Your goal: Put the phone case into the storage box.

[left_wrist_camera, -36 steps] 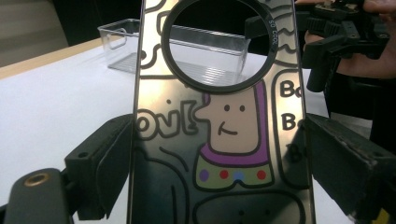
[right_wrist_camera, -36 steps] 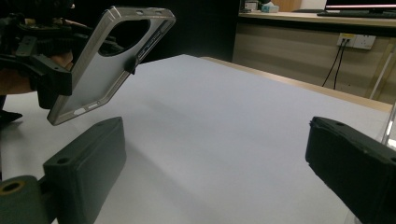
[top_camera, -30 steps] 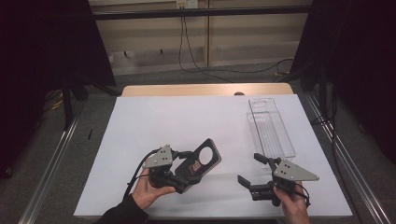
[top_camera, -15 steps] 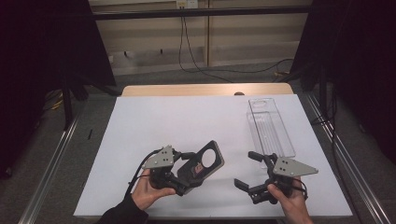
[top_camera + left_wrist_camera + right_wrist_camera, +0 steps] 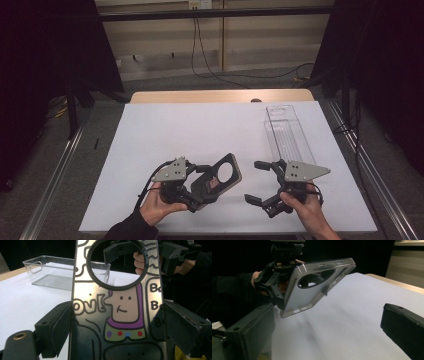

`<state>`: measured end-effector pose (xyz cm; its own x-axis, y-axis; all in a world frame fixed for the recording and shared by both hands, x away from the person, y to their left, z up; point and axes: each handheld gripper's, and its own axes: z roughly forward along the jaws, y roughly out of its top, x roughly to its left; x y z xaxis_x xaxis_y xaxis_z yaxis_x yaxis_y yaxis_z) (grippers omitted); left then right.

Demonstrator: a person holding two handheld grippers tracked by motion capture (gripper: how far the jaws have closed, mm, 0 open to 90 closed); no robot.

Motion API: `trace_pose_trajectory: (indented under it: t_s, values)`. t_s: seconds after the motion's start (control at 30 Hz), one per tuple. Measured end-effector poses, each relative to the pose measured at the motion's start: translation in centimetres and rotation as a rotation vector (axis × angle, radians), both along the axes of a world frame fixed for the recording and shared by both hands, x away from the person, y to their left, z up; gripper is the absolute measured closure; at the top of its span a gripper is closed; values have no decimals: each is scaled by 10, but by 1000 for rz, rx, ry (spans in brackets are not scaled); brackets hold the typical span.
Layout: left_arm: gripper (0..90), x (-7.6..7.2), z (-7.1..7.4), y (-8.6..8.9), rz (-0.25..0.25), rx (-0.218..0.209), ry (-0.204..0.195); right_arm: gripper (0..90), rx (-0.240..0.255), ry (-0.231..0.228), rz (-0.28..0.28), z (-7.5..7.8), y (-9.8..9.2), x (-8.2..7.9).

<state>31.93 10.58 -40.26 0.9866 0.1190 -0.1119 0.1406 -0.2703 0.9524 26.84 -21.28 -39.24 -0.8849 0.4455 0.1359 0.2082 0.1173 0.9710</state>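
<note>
A phone case point(image 5: 220, 180) with a cartoon print and a round black ring hole is held tilted above the white table point(image 5: 190, 130), near its front edge. My left gripper point(image 5: 199, 192) is shut on the case's lower part; in the left gripper view both jaws press the sides of the case point(image 5: 117, 315). My right gripper point(image 5: 255, 181) is just to the right of the case, open, jaws pointing left toward it with nothing between them. In the right gripper view the case point(image 5: 317, 282) shows its clear inner side ahead and to the left.
A clear plastic bin point(image 5: 287, 135) lies lengthwise at the table's right side, just behind my right gripper. The wooden table edge point(image 5: 220, 96) runs along the back. Dark curtains and metal rails flank the table.
My right gripper has risen a little and swung its jaws more toward the case. The left gripper and the case have stayed in place.
</note>
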Motion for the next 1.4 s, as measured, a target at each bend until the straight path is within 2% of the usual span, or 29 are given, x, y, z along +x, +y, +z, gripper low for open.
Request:
trace_pose_trajectory:
  t_s: [0.13, 0.37, 0.6, 0.87, 1.4]
  values:
    - [123, 0, 1, -1, -10, -1, 0, 0, -9, -5, 35, 2, 2, 5]
    - [123, -2, 0, -3, -29, 12, -6, 0, 7, -13, 83, 4, 7, 11]
    - [123, -1, 3, -12, -45, 19, -4, 0, 1, -9, 107, 8, 8, 15]
    - [123, 4, 10, -30, -107, 27, -14, 0, 0, -9, 109, 10, 3, 17]
    - [122, 3, 6, -33, -152, 39, 1, 0, -22, -21, 165, 12, 6, 22]
